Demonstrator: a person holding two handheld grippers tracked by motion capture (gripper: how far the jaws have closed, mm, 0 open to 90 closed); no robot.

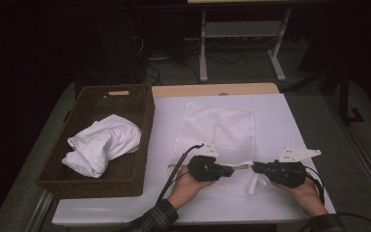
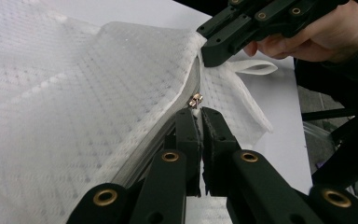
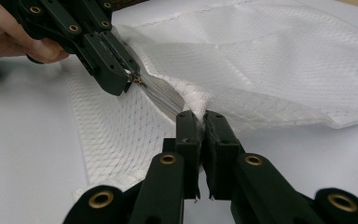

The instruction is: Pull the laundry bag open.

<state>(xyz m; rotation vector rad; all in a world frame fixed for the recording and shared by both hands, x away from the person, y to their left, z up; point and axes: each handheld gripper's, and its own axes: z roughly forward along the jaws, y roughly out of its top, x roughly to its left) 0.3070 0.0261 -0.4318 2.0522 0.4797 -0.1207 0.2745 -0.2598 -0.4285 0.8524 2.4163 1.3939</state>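
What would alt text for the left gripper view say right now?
The left gripper, jaws shut, pinches the small metal zipper pull at the edge of a white mesh laundry bag lying on the white table. Farther off, the right gripper, held in a hand, clamps the same bag edge beside a fabric loop.

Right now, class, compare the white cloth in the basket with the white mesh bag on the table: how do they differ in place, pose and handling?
The white cloth lies bunched in the wicker basket; the mesh bag lies spread on the table. The cloth is untouched; the mesh bag is pinched along its zipper edge by the left gripper and right gripper. The cloth looks smooth; the mesh bag is netted. Both are white fabric.
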